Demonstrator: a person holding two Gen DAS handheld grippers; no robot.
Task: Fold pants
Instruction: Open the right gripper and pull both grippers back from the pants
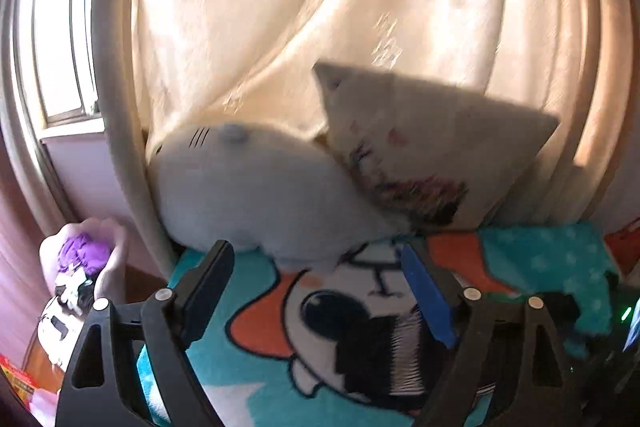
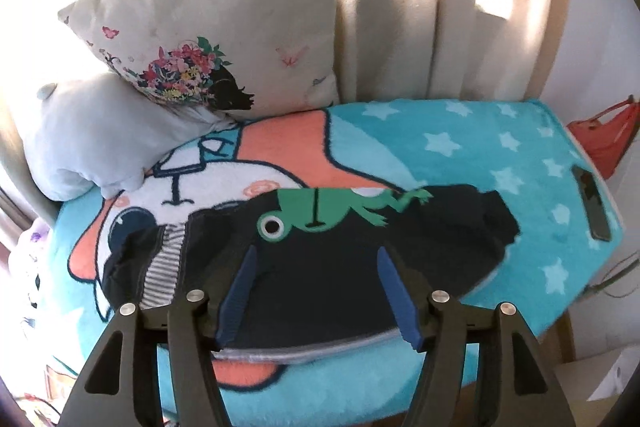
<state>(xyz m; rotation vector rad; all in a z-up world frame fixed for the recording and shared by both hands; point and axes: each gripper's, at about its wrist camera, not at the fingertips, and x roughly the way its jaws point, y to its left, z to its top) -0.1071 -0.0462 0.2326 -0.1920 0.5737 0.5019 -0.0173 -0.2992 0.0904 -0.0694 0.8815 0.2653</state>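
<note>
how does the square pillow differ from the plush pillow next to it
The square pillow is cream with a flower print; the plush pillow is plain pale grey. The square one stands tilted on a corner and leans on the plush one, which lies low and rounded. Both sit at the blanket's far end.

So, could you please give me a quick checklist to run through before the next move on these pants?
1. Left gripper free of cloth: ok, jaws wide apart, nothing between them.
2. Right gripper free of cloth: ok, jaws open above the pants, gripping nothing.
3. Pants lying on the blanket: ok, a dark folded bundle with a green frog print on top.
4. Fold neat: not ok, striped lining shows at the left end.
5. Phone clear of the pants: ok, near the blanket's right edge.
6. Pillows clear of the pants: ok, behind them.
</note>
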